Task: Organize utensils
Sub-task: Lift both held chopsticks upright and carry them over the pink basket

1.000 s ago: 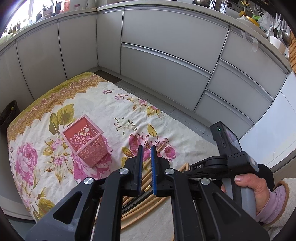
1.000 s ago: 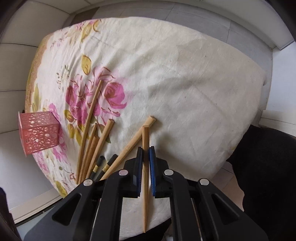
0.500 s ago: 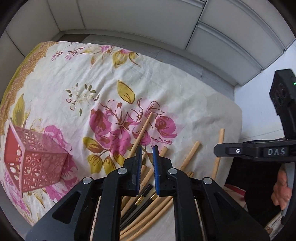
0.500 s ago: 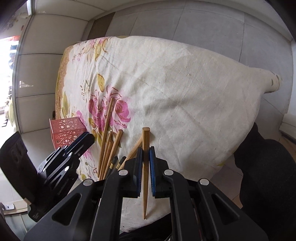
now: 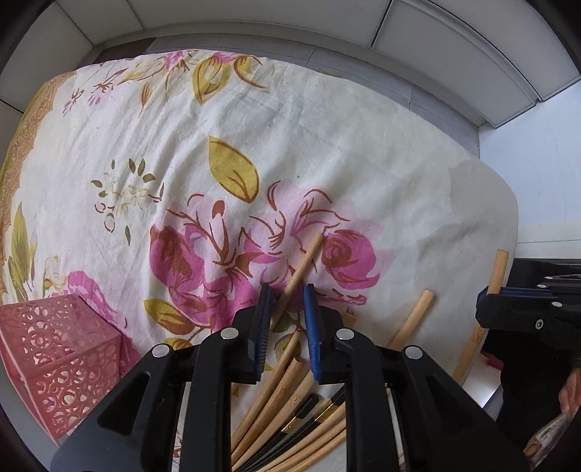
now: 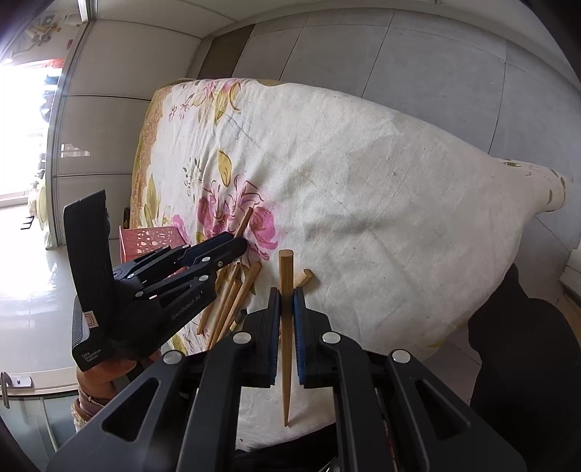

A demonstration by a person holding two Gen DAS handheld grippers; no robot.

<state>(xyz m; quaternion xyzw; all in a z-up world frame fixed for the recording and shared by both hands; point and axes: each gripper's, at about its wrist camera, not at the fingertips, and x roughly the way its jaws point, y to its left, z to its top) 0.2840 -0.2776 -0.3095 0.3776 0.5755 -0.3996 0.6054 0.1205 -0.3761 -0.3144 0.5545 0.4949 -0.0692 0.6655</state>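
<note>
The right gripper (image 6: pixel 287 301) is clamped on 1 wooden chopstick (image 6: pixel 285 326), which stands between the blue pads with its blunt end pointing away from the handle and its thin tip trailing back below the fingers. It is lifted clear of the floral cloth (image 6: pixel 381 188).

The left gripper (image 5: pixel 287 312) has its jaws parted, with nothing pinched between them. Its fingers (image 5: pixel 262 319) straddle a long chopstick (image 5: pixel 303 267) that lies on a pink rose print and runs diagonally up to the right; whether the pads touch it I cannot tell. Under and behind this gripper the rest of the chopsticks (image 5: pixel 287 381) lie in a loose fan on the cloth, mostly pale bamboo, with a dark pair (image 5: pixel 308 410) banded in gold among them. 1 more bamboo stick (image 5: pixel 414 319) lies apart, to the right of the fan.

The pink holder (image 5: pixel 61 359), a square box with a lace-like pattern of holes, stands on the cloth at the left, well apart from the pile. From the right camera it shows just behind the left gripper (image 6: pixel 232 247), and it is mostly hidden.

Grey cabinet fronts (image 5: pixel 435 32) run along beyond the cloth.
</note>
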